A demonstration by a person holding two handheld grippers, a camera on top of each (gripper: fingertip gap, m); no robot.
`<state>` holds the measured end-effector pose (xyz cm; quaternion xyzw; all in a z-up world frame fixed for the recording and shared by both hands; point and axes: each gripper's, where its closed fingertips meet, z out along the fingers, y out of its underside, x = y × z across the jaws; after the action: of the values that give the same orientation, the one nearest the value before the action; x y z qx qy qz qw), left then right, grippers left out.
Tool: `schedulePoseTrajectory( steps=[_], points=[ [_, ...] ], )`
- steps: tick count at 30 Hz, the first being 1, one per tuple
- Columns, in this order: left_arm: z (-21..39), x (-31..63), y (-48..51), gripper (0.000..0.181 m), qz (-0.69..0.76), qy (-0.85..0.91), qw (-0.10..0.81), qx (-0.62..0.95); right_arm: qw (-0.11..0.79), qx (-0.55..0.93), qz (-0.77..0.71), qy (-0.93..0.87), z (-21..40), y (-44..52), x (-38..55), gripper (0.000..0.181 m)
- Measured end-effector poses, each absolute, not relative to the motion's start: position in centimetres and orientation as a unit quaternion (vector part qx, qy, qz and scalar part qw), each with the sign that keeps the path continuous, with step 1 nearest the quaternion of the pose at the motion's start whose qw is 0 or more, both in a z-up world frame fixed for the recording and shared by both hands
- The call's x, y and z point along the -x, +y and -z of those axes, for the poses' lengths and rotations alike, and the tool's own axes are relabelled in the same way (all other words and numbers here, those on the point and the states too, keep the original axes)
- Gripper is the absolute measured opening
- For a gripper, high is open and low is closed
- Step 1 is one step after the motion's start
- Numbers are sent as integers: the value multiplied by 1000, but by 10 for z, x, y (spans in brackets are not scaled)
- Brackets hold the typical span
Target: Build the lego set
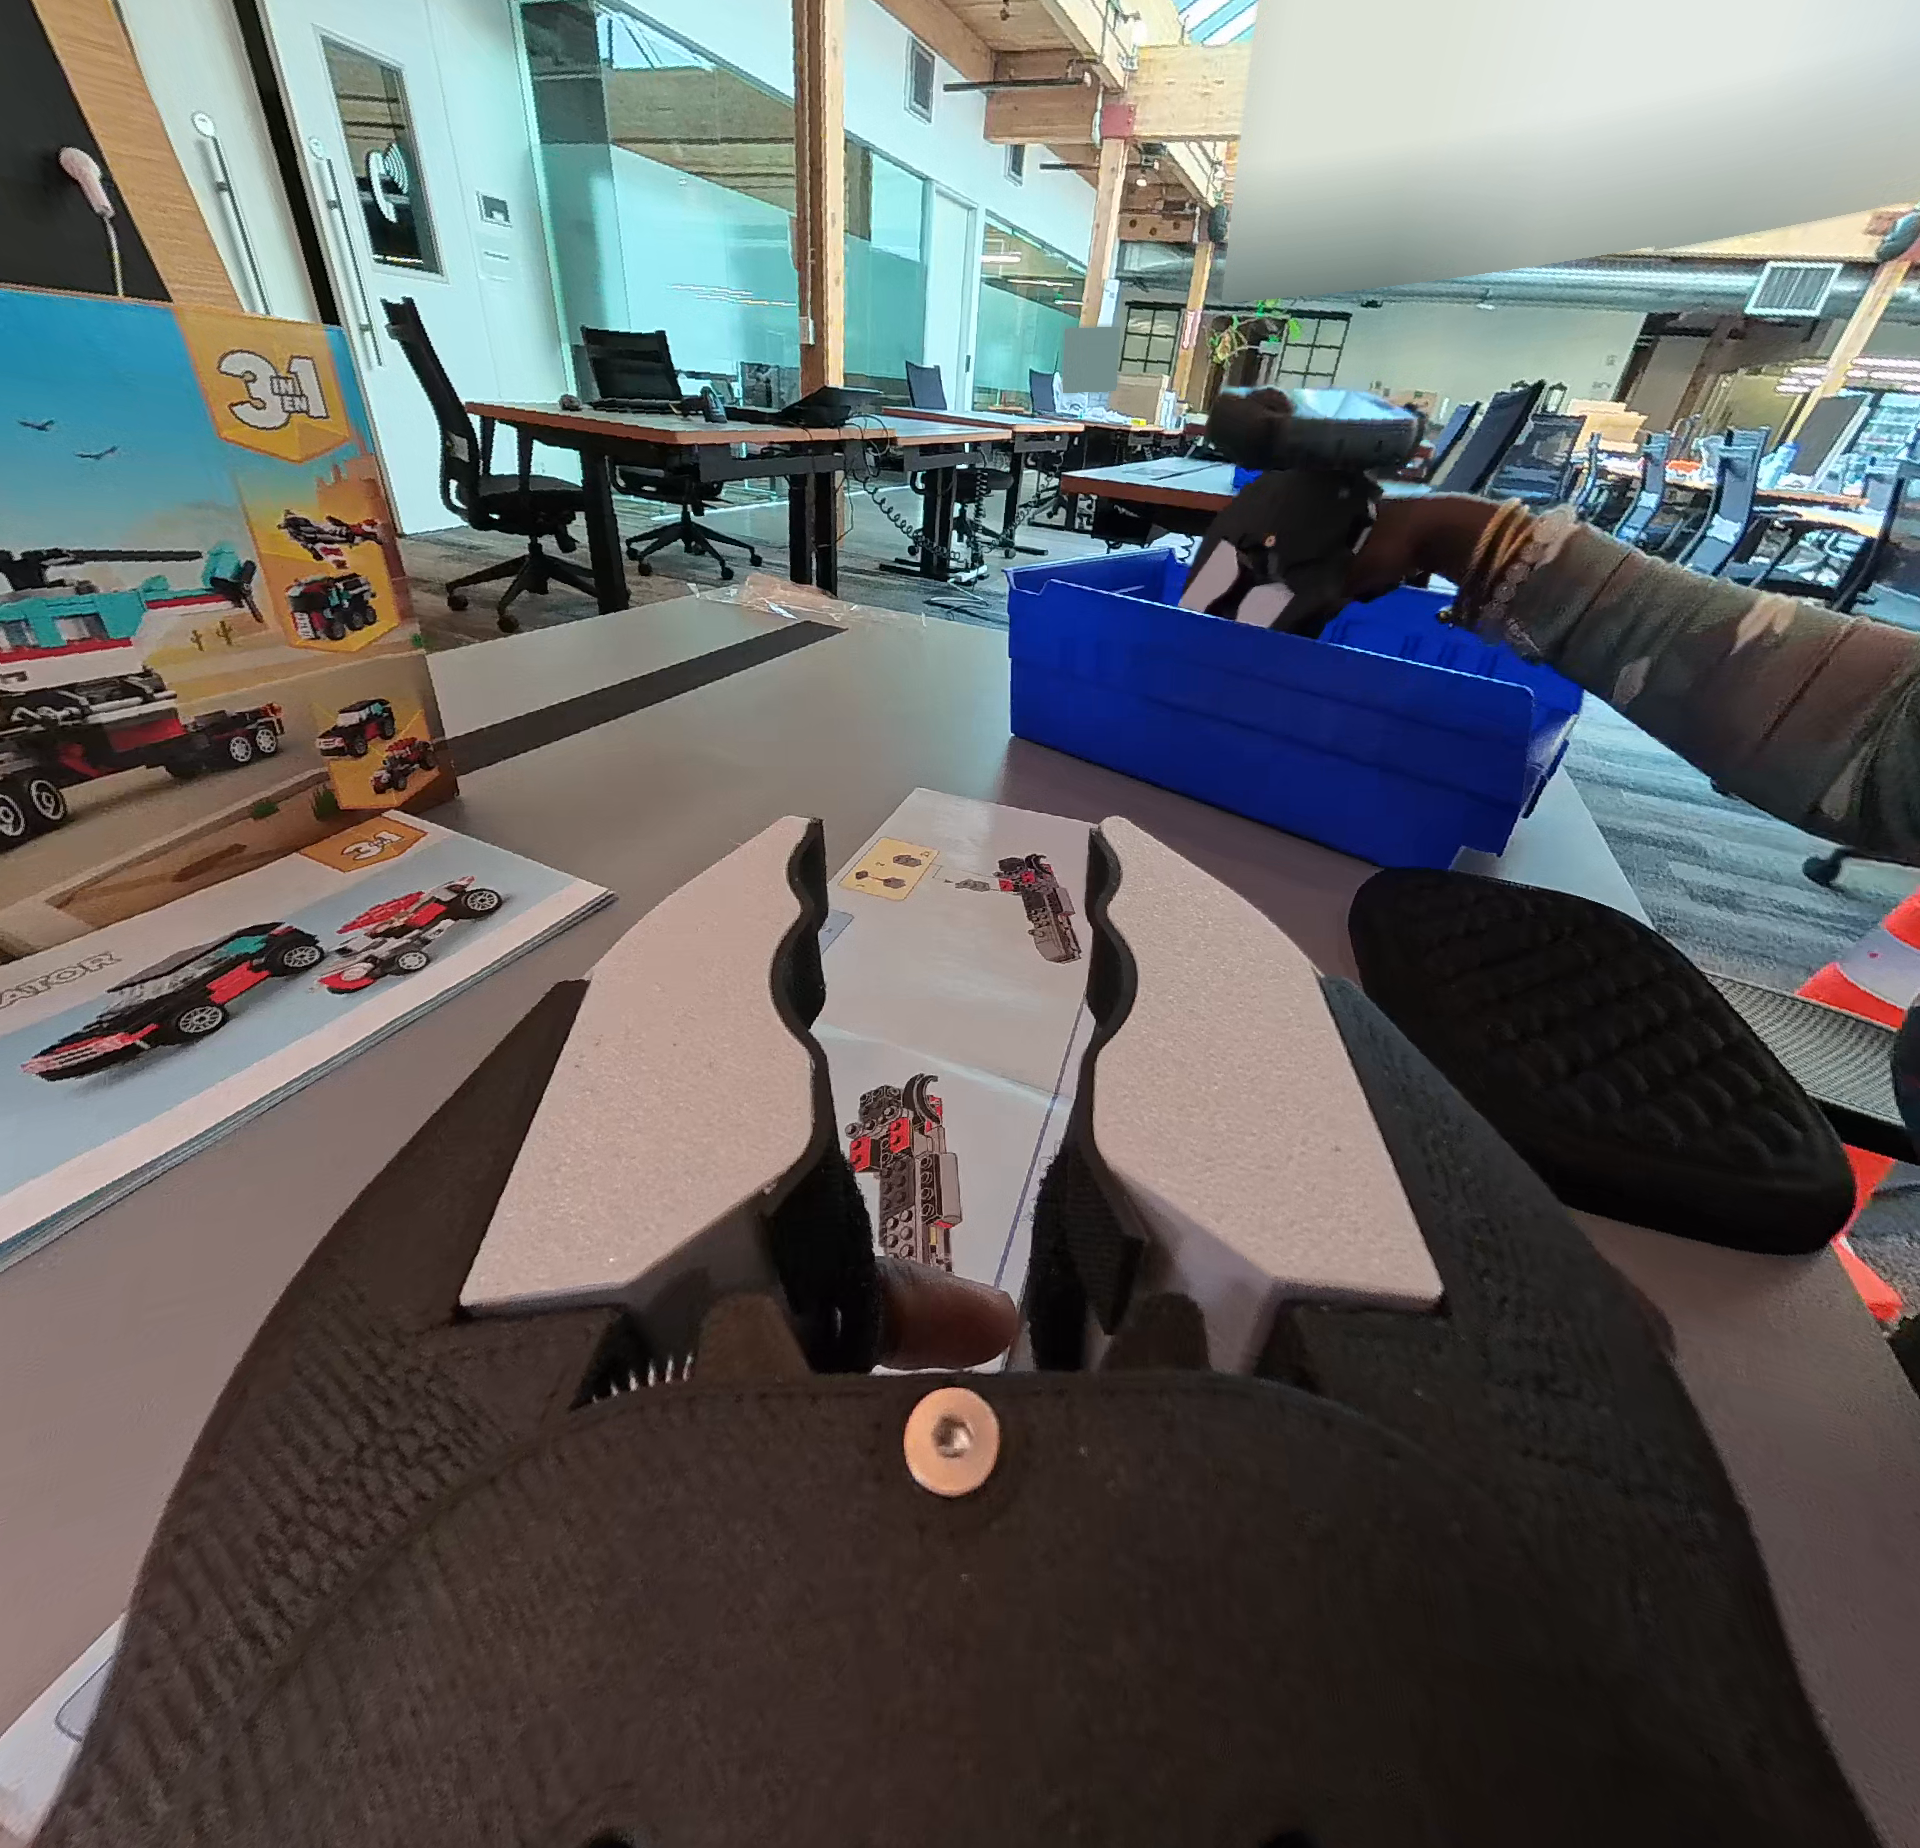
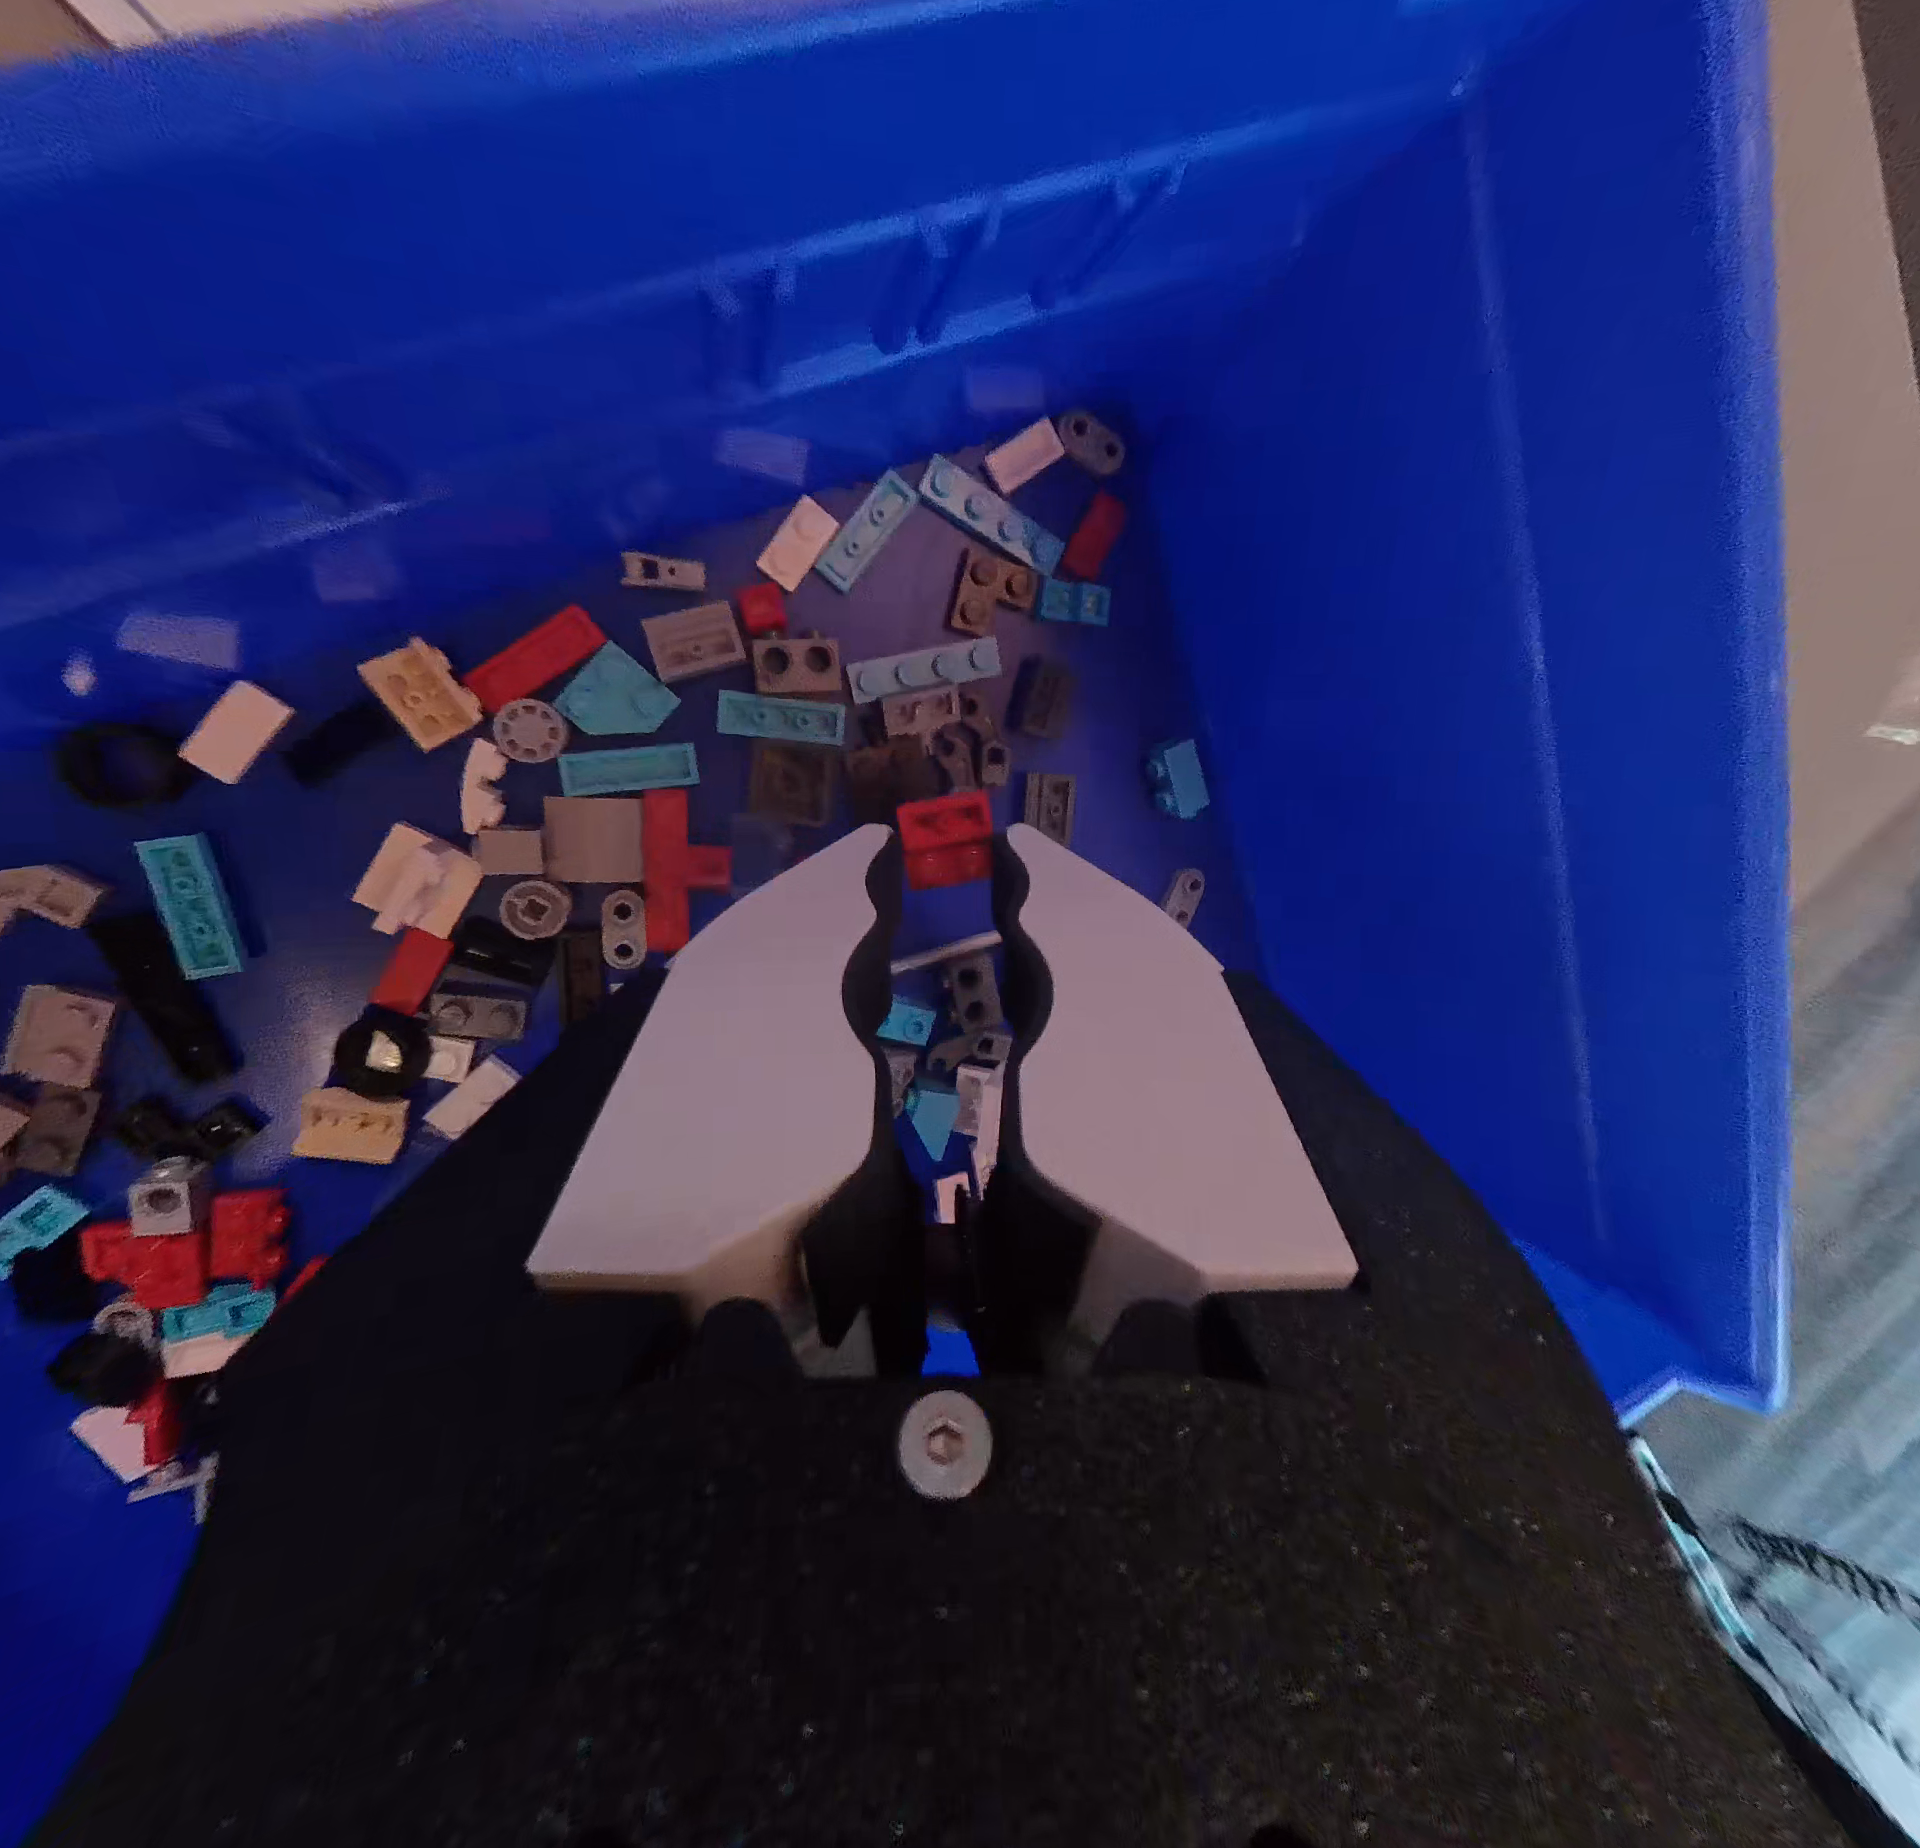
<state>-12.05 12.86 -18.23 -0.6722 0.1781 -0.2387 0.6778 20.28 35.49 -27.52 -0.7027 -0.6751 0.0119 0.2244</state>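
Note:
My right gripper (image 2: pixel 945 842) is inside the blue bin (image 2: pixel 1403 448) and is shut on a small red brick (image 2: pixel 943 840) held at its fingertips above the loose pieces. Several loose bricks (image 2: pixel 623 759) in red, teal, grey, tan, white and black cover the bin floor. In the left wrist view the right gripper (image 1: pixel 1257 593) dips into the blue bin (image 1: pixel 1278 728) at the back right of the table. My left gripper (image 1: pixel 956 842) is open and empty, low over an open instruction booklet (image 1: pixel 956 967).
The set's box (image 1: pixel 187 593) stands at the left with a second booklet (image 1: pixel 260 977) lying before it. A black chair armrest (image 1: pixel 1600 1060) sits by the table's right edge. A person's sleeved arm (image 1: pixel 1704 676) reaches to the bin. Office desks and chairs stand behind. There is about 40 cm between the tips of the two grippers.

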Motion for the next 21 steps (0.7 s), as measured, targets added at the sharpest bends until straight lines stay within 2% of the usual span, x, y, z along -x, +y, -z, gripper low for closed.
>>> schedulePoseTrajectory(
  steps=[4, 6, 12, 21],
  points=[
    [181, 117, 127, 48, 241, 185, 677, 671, 212, 748, -1, -629, 286, 362, -211, 19],
    [181, 117, 127, 48, 237, 187, 677, 671, 223, 767, -12, -601, 281, 364, -212, 32],
    [177, 118, 125, 48, 234, 186, 684, 666, 273, 799, -8, -536, 246, 357, -222, 25],
    [179, 115, 125, 47, 236, 187, 677, 671, 252, 799, -43, -544, 249, 314, -223, 20]
  ],
)
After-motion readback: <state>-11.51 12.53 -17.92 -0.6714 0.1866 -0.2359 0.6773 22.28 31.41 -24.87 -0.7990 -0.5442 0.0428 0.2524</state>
